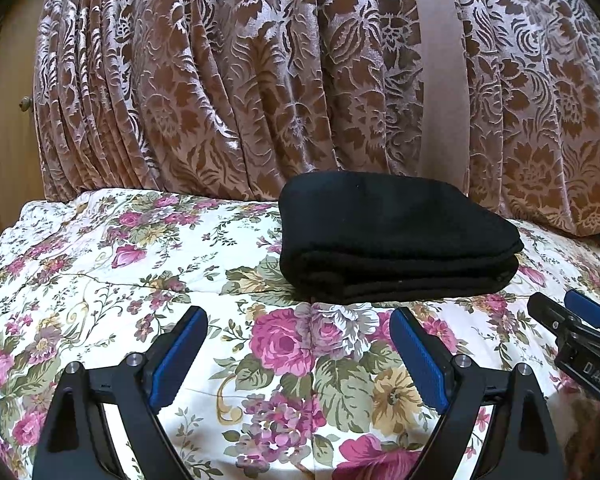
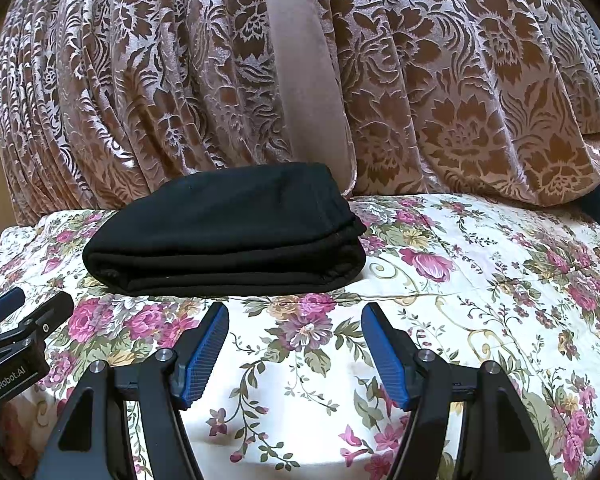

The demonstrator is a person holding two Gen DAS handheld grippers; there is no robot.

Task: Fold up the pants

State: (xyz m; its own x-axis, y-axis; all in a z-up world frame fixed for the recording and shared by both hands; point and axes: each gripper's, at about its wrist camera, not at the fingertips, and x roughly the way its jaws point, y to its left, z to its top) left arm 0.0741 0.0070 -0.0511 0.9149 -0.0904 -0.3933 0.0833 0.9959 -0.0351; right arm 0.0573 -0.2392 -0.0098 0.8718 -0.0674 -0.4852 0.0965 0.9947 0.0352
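Observation:
Black pants lie folded into a thick flat bundle on the floral bedspread, close to the curtain. My left gripper hovers open just in front of the bundle, blue pads apart and nothing between them. In the right wrist view the same pants sit ahead and to the left, and my right gripper stands open and holds nothing, short of the bundle's right end. Each view catches the other gripper at its edge: the right gripper in the left wrist view, the left gripper in the right wrist view.
A brown and pink floral curtain hangs right behind the bed and drapes onto it. A wooden door or cabinet stands at far left. The bedspread stretches away to the right of the pants.

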